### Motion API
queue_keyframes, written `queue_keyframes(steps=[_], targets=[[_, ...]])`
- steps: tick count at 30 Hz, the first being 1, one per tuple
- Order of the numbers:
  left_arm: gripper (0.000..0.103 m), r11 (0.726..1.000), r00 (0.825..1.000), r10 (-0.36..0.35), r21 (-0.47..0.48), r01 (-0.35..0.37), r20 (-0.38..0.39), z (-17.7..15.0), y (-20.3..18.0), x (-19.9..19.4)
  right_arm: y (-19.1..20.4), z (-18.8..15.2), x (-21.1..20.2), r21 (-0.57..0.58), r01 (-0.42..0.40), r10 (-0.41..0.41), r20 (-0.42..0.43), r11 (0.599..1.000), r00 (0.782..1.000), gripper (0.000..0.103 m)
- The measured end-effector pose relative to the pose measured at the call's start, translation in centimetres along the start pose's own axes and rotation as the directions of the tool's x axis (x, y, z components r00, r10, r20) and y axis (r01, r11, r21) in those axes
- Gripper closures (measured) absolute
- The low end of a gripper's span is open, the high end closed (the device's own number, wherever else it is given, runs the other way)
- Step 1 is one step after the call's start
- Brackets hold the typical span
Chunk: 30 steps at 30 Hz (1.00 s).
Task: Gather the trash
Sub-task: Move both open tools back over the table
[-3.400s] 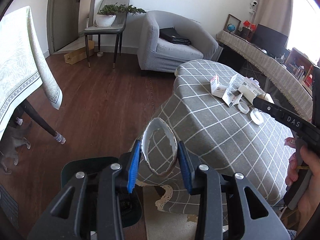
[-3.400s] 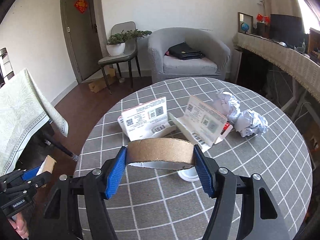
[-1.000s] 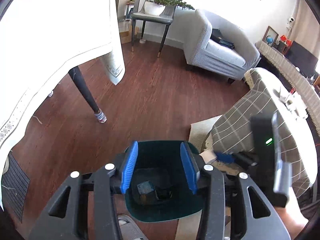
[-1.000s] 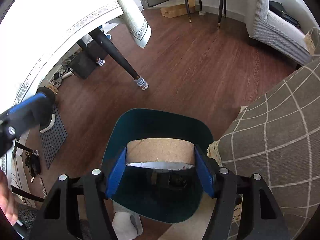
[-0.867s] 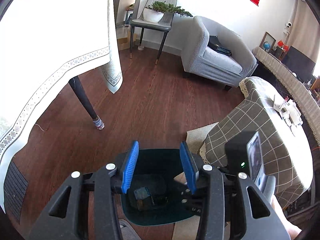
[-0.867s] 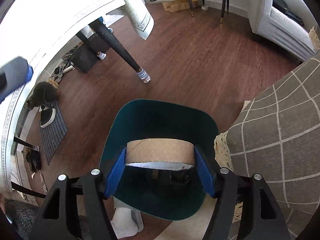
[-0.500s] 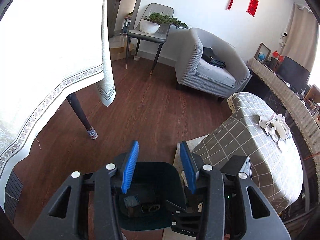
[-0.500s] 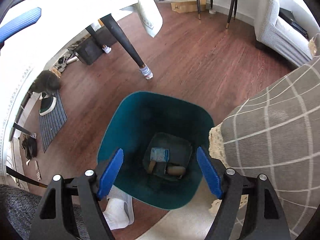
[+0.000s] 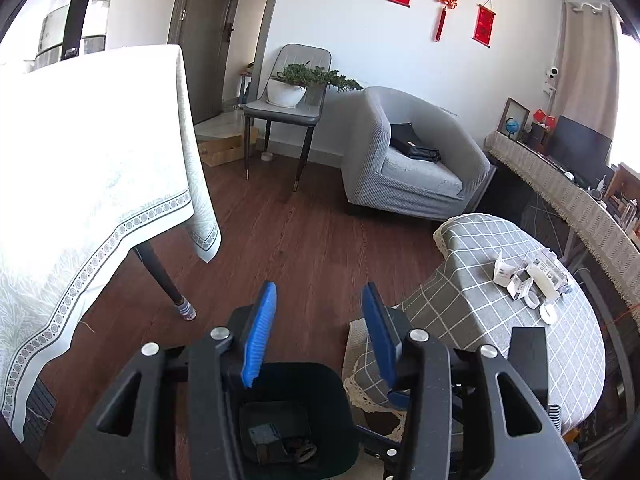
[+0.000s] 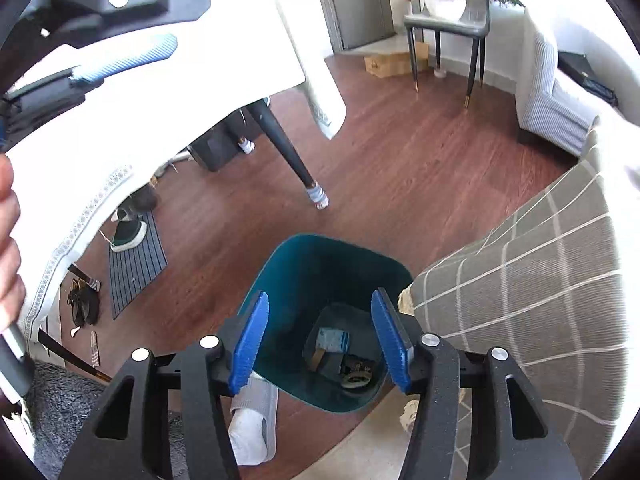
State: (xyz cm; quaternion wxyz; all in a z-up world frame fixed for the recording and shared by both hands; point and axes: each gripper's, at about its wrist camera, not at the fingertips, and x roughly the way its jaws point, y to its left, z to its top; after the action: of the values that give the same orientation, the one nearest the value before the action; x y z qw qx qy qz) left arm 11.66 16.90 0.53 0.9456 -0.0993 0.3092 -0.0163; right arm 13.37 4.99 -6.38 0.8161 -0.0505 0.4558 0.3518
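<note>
A dark teal bin [image 10: 332, 240] stands on the wood floor beside the round table's grey checked cloth [image 10: 520, 280]. At its bottom lie a cardboard tape ring [image 10: 356, 376], a small blue box [image 10: 332, 338] and scraps. My right gripper [image 10: 320, 340] hangs over the bin, jaws closing with nothing between them. My left gripper [image 9: 318, 332] is higher above the bin [image 9: 328, 400], jaws opening and empty; in the right wrist view the left gripper [image 10: 188, 22] shows at top left. On the round table [image 9: 480, 264] lie white cartons [image 9: 528, 276] and tape rings [image 9: 546, 314].
A table with a white cloth [image 9: 100, 180] and a dark leg [image 9: 160, 276] stands at the left. A grey armchair [image 9: 412, 168] and a chair with a potted plant [image 9: 288, 92] are by the far wall. A white slipper [image 10: 252, 420] lies beside the bin.
The right gripper let go of its cardboard ring, which now lies in the bin, and its jaws have narrowed again. The left gripper's ring is gone too. Both grippers have risen above the bin.
</note>
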Motion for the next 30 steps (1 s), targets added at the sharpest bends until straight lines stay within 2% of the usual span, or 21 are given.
queue_keyframes(steps=[11,18,30], targets=[[0.041,0.999,1.0,-0.028,0.046,0.028,-0.005,-0.1,-4.6,1.0,-4.8,-0.1,-6.8,0.074,0.051,-0.06,0.13,0.996,0.99,0.051],[0.039,0.996,0.997,-0.07,0.061,0.072,-0.028,-0.2,-7.5,2.3,-8.5,-0.3,-9.5,0.114,0.104,-0.123,0.173,0.988,0.977,0.051],[0.035,0.979,0.989,-0.129,0.149,0.138,-0.074,-1.0,-13.6,5.0,-16.3,-1.5,-14.0,0.209,0.177,-0.22,0.206,0.962,0.953,0.051]])
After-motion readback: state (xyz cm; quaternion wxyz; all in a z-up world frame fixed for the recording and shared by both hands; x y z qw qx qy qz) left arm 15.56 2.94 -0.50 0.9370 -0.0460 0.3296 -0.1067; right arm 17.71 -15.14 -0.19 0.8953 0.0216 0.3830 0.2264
